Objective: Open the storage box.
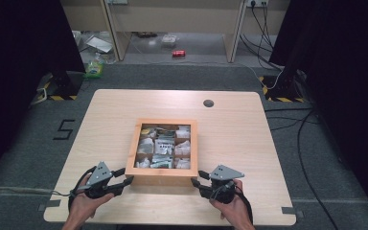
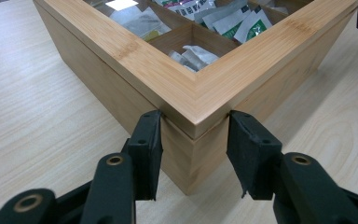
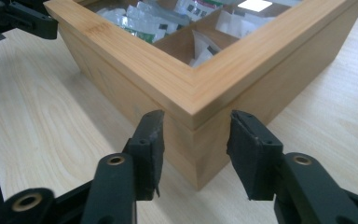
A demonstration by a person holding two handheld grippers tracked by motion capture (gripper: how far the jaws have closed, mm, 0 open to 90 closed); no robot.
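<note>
A shallow wooden box (image 1: 162, 171) with an open top stands in the middle of the table, its compartments full of tea sachets (image 1: 164, 146). My left gripper (image 1: 127, 176) is at the box's near left corner. In the left gripper view its pads (image 2: 150, 140) press on the two faces of that corner of the box (image 2: 135, 51). My right gripper (image 1: 197, 178) straddles the near right corner. In the right gripper view the box (image 3: 135, 51) corner sits between its fingertips (image 3: 150, 140), which stand right at the faces without visibly pressing.
The light wooden table (image 1: 105, 120) has a round cable hole (image 1: 208, 103) near its far edge. My hands are close to the front edge. On the floor beyond lie a red can (image 1: 178, 53), a green packet (image 1: 94, 69) and cables (image 1: 292, 120) at right.
</note>
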